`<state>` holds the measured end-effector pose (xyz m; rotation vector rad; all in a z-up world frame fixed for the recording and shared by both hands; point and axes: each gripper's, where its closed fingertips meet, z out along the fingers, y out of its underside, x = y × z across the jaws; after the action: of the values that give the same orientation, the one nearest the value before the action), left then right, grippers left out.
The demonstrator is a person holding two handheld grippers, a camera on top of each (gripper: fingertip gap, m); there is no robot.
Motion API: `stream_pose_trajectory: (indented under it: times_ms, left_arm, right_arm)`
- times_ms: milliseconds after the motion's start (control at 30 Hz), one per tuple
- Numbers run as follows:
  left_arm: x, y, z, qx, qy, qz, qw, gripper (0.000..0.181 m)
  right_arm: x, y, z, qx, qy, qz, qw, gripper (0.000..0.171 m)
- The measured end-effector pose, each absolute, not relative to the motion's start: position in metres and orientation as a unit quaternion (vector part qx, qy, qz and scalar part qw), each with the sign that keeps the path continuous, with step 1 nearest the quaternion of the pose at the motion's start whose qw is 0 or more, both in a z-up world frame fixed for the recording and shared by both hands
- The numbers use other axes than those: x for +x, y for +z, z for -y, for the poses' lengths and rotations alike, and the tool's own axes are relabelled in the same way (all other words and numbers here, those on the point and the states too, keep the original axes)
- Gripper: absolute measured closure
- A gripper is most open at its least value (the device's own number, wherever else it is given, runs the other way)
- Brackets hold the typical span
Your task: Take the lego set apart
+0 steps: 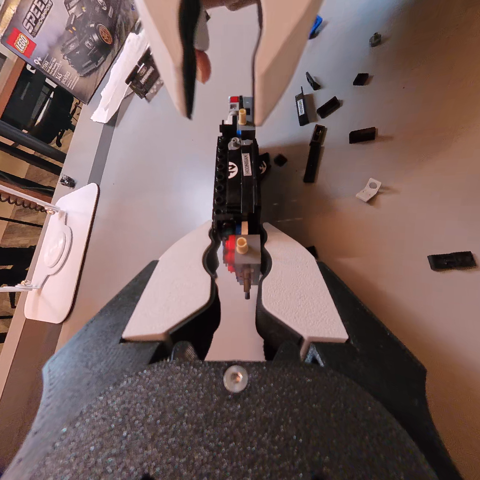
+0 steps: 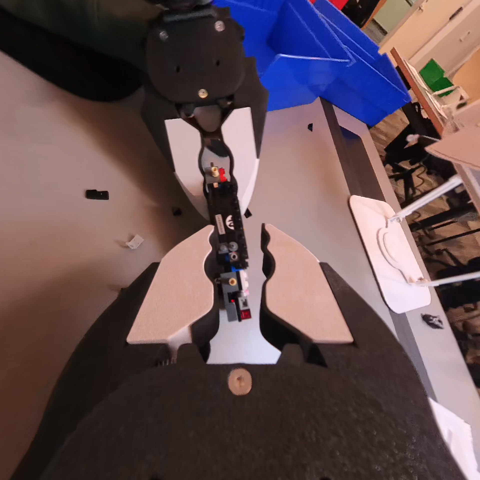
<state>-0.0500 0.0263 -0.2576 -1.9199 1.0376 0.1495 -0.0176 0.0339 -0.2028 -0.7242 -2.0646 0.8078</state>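
My left gripper (image 1: pixel 237 249) clamps the near end of the lego chassis (image 1: pixel 235 179). Its long axis runs straight ahead to my right gripper (image 2: pixel 237 259), whose jaws stand apart around the far end.

The left gripper (image 1: pixel 237 228), two white textured fingers on a black grainy body, has its jaws drawn in against the near end of the black lego chassis (image 1: pixel 235 179). The right gripper (image 2: pixel 236 228), of the same white-and-black build, faces it head-on with jaws spread; only one finger (image 2: pixel 181 280) lies against the chassis's other end.
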Motion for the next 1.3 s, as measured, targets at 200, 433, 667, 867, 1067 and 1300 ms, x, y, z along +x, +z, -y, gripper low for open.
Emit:
stream_pose_trajectory:
  times_ms: [200,433,667,867,1067,1300]
  left_arm:
    - [-0.048,-0.257,-0.027,-0.783,0.062,-0.415,0.458,0.153]
    - [-0.047,-0.256,-0.028,-0.787,0.061,-0.41,0.458,0.153]
    - [-0.046,-0.257,-0.029,-0.789,0.056,-0.405,0.459,0.153]
    - [-0.048,-0.261,-0.031,-0.782,0.097,-0.423,0.448,0.152]
    - [-0.048,-0.259,-0.032,-0.787,0.088,-0.413,0.45,0.153]
    - [-0.048,-0.261,-0.031,-0.823,0.02,-0.356,0.442,0.153]
  right_arm:
    - [-0.022,-0.217,-0.026,-0.26,0.26,0.834,0.412,0.154]
    - [-0.025,-0.226,-0.023,-0.247,0.225,0.842,0.423,0.163]
    - [-0.023,-0.226,-0.024,-0.282,0.274,0.839,0.376,0.164]
    - [-0.013,-0.226,-0.014,-0.29,0.335,0.842,0.308,0.164]
    - [0.001,-0.23,0.005,-0.268,0.353,0.86,0.253,0.164]
    - [-0.002,-0.232,-0.003,-0.269,0.305,0.867,0.288,0.144]
